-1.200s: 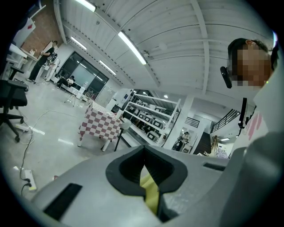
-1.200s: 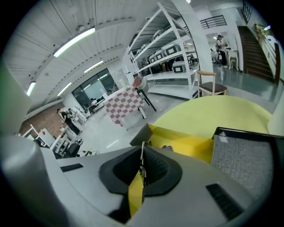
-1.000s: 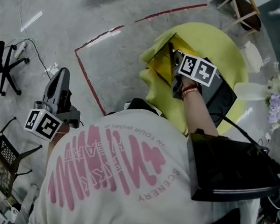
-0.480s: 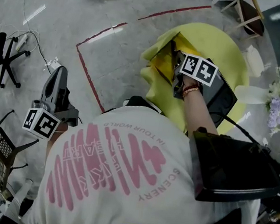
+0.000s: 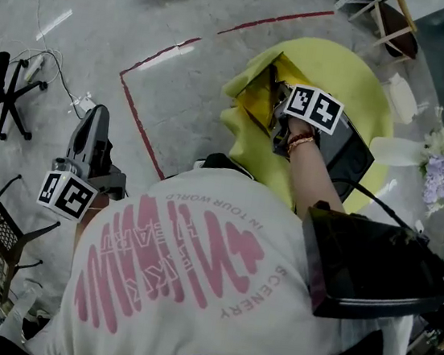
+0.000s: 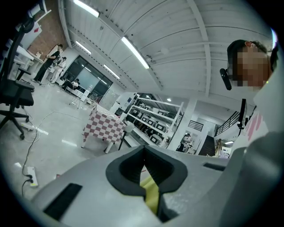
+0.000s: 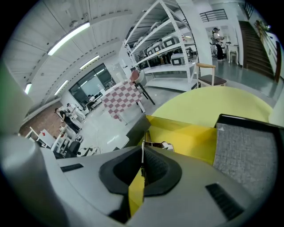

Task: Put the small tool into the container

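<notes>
So the small tool looks like a thin metal sliver pinched edge-on between the fingers of the right gripper, which are squeezed pretty much all the way together on it. A dark bit with a pale end pokes out just past the tips, can't tell for sure if that's part of the same tool. It's aimed into the open yellow container, with the inside walls showing just beyond the tips. The container rests on the round yellow surface, and a black tray with a grey pad sits just to its right.

Seems like the step in hand is the drop itself. To do it well, the person probably wants the tips clearly over the hollow rather than the rim. Then dip down between the walls and ease the fingers apart instead of snapping them open, since something that thin could cling to a pad or skip off a wall. Lifting straight back out should keep the box from getting nudged toward the tray.

The left gripper isn't involved: fingers together with nothing in them, hanging at the person's left over the floor, well apart from the surface
</notes>
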Available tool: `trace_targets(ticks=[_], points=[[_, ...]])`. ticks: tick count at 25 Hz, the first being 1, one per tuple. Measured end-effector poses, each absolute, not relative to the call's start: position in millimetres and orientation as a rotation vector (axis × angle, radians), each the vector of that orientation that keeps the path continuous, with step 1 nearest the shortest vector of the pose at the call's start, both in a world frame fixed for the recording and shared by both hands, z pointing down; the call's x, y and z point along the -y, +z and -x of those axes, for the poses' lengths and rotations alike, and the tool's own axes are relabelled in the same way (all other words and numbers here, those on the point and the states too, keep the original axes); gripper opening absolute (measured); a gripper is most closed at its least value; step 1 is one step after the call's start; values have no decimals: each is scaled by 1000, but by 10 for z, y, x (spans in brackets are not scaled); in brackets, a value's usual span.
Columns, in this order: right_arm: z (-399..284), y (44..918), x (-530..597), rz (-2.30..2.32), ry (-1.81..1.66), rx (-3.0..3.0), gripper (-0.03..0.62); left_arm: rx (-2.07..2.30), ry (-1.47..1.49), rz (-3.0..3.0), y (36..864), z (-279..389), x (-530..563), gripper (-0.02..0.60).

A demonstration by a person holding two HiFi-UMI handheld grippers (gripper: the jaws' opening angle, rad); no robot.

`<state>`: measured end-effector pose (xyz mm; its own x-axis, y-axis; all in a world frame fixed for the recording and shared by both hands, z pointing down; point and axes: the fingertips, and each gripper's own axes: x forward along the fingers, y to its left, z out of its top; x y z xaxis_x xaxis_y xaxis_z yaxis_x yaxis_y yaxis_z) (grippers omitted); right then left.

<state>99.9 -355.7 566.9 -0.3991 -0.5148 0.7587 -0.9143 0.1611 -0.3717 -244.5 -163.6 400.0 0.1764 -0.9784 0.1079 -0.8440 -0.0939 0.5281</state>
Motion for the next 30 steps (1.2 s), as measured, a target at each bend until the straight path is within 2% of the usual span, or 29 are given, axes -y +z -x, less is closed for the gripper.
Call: trace_targets(ticks=[30], points=[[-1139, 5752, 3596, -1446, 1193, 1854, 11, 1713, -373, -1986, 3999, 2437, 1604, 8]])
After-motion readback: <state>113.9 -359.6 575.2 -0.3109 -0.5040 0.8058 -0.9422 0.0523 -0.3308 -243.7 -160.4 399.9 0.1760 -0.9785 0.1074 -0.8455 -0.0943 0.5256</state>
